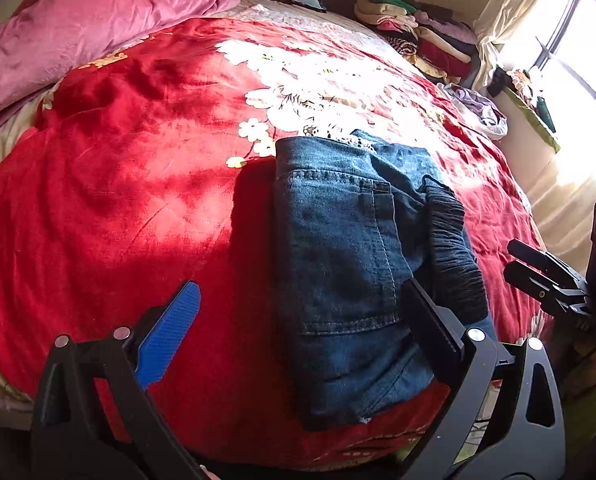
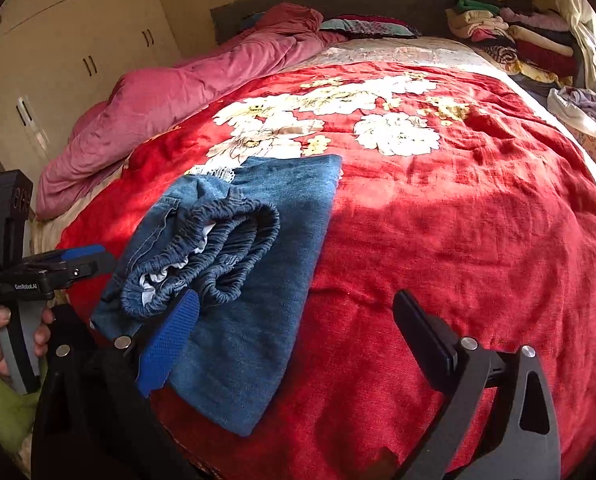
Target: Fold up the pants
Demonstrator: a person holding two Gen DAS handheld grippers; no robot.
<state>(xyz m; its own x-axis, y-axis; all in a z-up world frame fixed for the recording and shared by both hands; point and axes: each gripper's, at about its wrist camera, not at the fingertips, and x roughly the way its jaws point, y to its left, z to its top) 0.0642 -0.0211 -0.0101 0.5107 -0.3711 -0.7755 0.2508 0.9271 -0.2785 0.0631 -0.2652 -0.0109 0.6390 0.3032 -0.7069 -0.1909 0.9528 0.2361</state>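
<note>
Folded blue denim pants lie on the red flowered blanket, with the elastic waistband on top at the right. My left gripper is open just above the near end of the pants, holding nothing; its right finger hangs over the denim. In the right wrist view the pants lie left of centre with the waistband bunched on top. My right gripper is open and empty; its blue left finger overlaps the pants' near edge.
A pink quilt lies along the bed's far left. Stacked folded clothes sit at the far right corner, with a loose pale garment near the bright window. Wardrobe doors stand to the left.
</note>
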